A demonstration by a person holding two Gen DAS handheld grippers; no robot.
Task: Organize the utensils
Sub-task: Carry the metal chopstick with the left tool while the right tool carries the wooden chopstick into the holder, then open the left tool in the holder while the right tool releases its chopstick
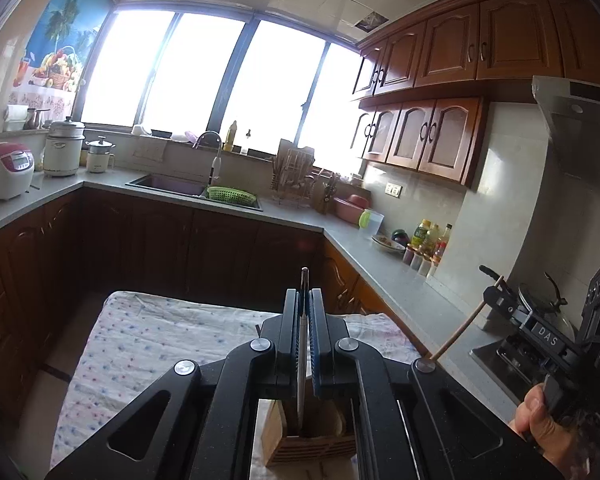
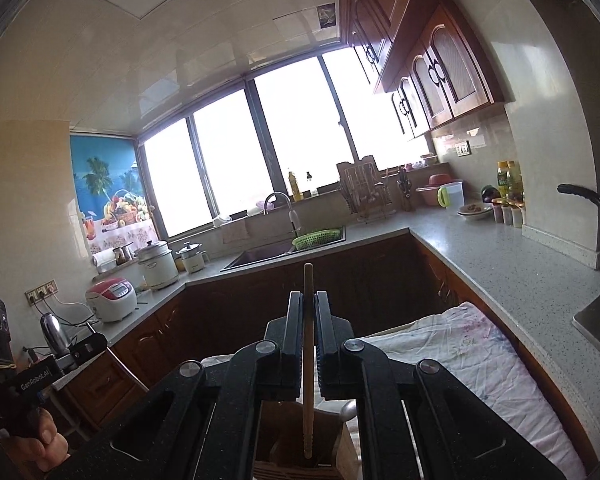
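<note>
My left gripper (image 1: 305, 294) is shut on a thin silver metal utensil (image 1: 302, 344), held upright. Its lower end hangs at the opening of a wooden utensil holder (image 1: 312, 446) just below the jaws. My right gripper (image 2: 309, 296) is shut on a wooden chopstick (image 2: 308, 360), also upright, with its tip over the same holder (image 2: 342, 456). In the left wrist view the right gripper (image 1: 496, 288) shows at the right with the chopstick (image 1: 466, 326) slanting down from it. In the right wrist view the left gripper (image 2: 94, 342) shows at the far left.
The holder stands on a table with a flowered cloth (image 1: 152, 344). Grey counters (image 2: 500, 264) run around the kitchen, with a sink (image 1: 168, 184), a rice cooker (image 1: 6, 170) and bottles (image 1: 430, 240). A stove with a lidded pan (image 1: 540, 304) lies at the right.
</note>
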